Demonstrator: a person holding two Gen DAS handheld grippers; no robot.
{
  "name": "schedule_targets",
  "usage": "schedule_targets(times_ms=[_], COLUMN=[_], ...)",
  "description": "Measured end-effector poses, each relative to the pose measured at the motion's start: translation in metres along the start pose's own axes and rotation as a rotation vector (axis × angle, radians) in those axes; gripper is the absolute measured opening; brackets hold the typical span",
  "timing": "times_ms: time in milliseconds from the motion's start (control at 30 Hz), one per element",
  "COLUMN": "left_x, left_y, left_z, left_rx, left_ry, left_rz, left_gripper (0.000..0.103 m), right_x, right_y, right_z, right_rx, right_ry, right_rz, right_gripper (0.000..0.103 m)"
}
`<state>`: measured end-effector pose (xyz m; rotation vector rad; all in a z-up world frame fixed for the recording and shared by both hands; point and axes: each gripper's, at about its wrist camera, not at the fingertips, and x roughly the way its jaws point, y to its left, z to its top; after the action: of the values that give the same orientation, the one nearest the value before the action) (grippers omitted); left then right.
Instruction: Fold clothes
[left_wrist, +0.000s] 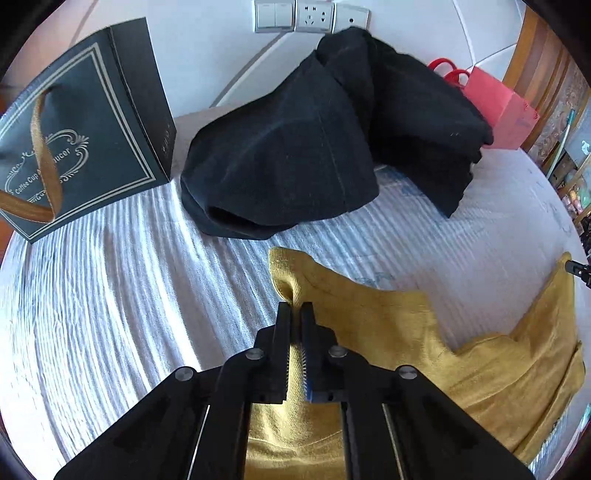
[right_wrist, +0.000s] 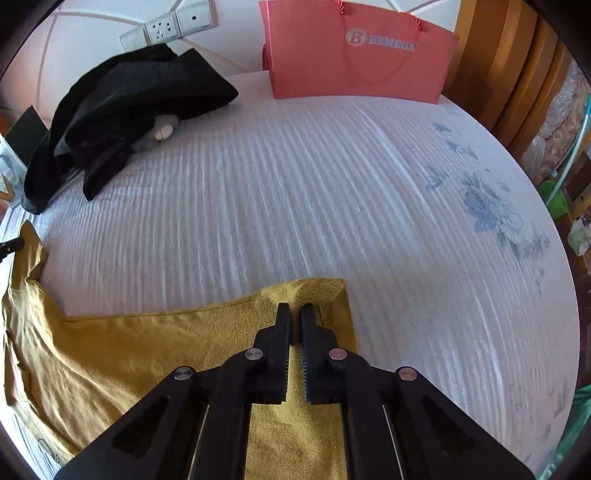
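Observation:
A mustard-yellow knit garment (left_wrist: 399, 325) lies on the white ribbed bedcover (left_wrist: 129, 295). My left gripper (left_wrist: 294, 308) is shut on a bunched corner of it, fabric pinched between the jaws. The right gripper's tip (left_wrist: 578, 269) shows at the far right edge, at the garment's other corner. In the right wrist view the same yellow garment (right_wrist: 147, 350) spreads to the left, and my right gripper (right_wrist: 294, 308) is shut on its near corner. The left gripper's tip (right_wrist: 11, 245) shows at the left edge.
A heap of black clothes (left_wrist: 314, 147) lies at the back of the bed, also in the right wrist view (right_wrist: 129, 107). A dark gift bag (left_wrist: 81, 136) stands back left. A red paper bag (right_wrist: 354, 55) stands against the wall. A wooden headboard (right_wrist: 517, 74) is at the right.

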<state>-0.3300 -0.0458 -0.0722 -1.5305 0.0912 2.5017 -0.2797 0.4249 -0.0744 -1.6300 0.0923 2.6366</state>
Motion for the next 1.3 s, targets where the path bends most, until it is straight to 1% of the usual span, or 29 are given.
schedule_targets(times_ms=[100, 233, 267, 333, 400, 433, 500, 567, 600, 667, 733, 800, 833, 867, 933, 967, 1033, 1100, 1167, 1300], left_x=[-0.038, -0.084, -0.094, -0.11, -0.114, -0.116, -0.104, -0.094, -0.093, -0.094, -0.103, -0.112, -0.113, -0.111, -0.103, -0.096, -0.081, -0.065, -0.055, -0.039], left_y=[-0.001, -0.004, -0.006, -0.01, -0.017, -0.02, -0.025, -0.026, -0.024, -0.018, -0.008, 0.002, 0.007, 0.009, 0.013, 0.014, 0.011, 0.009, 0.009, 0.005], left_z=[-0.014, -0.048, -0.06, -0.085, -0.116, -0.131, -0.161, -0.191, -0.202, -0.219, -0.219, -0.206, -0.197, -0.187, -0.169, -0.162, -0.149, -0.138, -0.137, -0.133], left_rx=[0.023, 0.068, 0.083, 0.111, 0.152, 0.173, 0.21, 0.23, 0.226, 0.207, 0.167, 0.106, 0.067, 0.033, -0.034, -0.067, -0.124, -0.149, -0.153, -0.138], left_ry=[-0.073, -0.154, -0.171, -0.191, -0.154, -0.135, -0.033, 0.061, 0.089, 0.131, 0.117, 0.08, 0.069, 0.06, 0.053, 0.055, 0.074, 0.092, 0.109, 0.133], left_rz=[-0.005, -0.014, -0.022, -0.036, -0.049, -0.056, -0.069, -0.066, -0.064, -0.066, -0.059, -0.058, -0.052, -0.047, -0.044, -0.047, -0.039, -0.021, -0.015, 0.023], left_gripper=[0.004, 0.004, 0.004, 0.004, 0.005, 0.005, 0.006, 0.007, 0.007, 0.007, 0.008, 0.01, 0.017, 0.026, 0.036, 0.036, 0.036, 0.036, 0.036, 0.036], right_x=[-0.029, -0.071, -0.081, -0.092, -0.096, -0.094, -0.085, -0.081, -0.079, -0.085, -0.09, -0.093, -0.094, -0.093, -0.09, -0.086, -0.08, -0.076, -0.07, -0.055], right_y=[-0.007, -0.017, -0.018, -0.022, -0.027, -0.029, -0.036, -0.043, -0.047, -0.055, -0.062, -0.067, -0.068, -0.07, -0.07, -0.069, -0.068, -0.066, -0.064, -0.058], right_z=[-0.011, -0.044, -0.054, -0.076, -0.1, -0.112, -0.134, -0.151, -0.159, -0.167, -0.169, -0.164, -0.161, -0.157, -0.149, -0.144, -0.137, -0.13, -0.123, -0.109], right_rx=[0.022, 0.019, 0.013, 0.001, 0.002, 0.003, 0.015, 0.038, 0.05, 0.083, 0.113, 0.136, 0.148, 0.163, 0.19, 0.207, 0.235, 0.25, 0.251, 0.237], right_ry=[-0.088, -0.197, -0.218, -0.22, -0.19, -0.158, -0.08, -0.025, -0.003, -0.012, -0.028, -0.034, -0.035, -0.032, -0.028, -0.018, -0.009, -0.001, 0.011, 0.051], right_rz=[0.046, 0.086, 0.097, 0.108, 0.128, 0.12, 0.106, 0.093, 0.087, 0.082, 0.073, 0.066, 0.067, 0.07, 0.082, 0.087, 0.101, 0.107, 0.105, 0.094], right_gripper=[0.005, 0.005, 0.005, 0.005, 0.005, 0.008, 0.015, 0.015, 0.015, 0.016, 0.019, 0.022, 0.025, 0.028, 0.044, 0.046, 0.047, 0.047, 0.047, 0.047])
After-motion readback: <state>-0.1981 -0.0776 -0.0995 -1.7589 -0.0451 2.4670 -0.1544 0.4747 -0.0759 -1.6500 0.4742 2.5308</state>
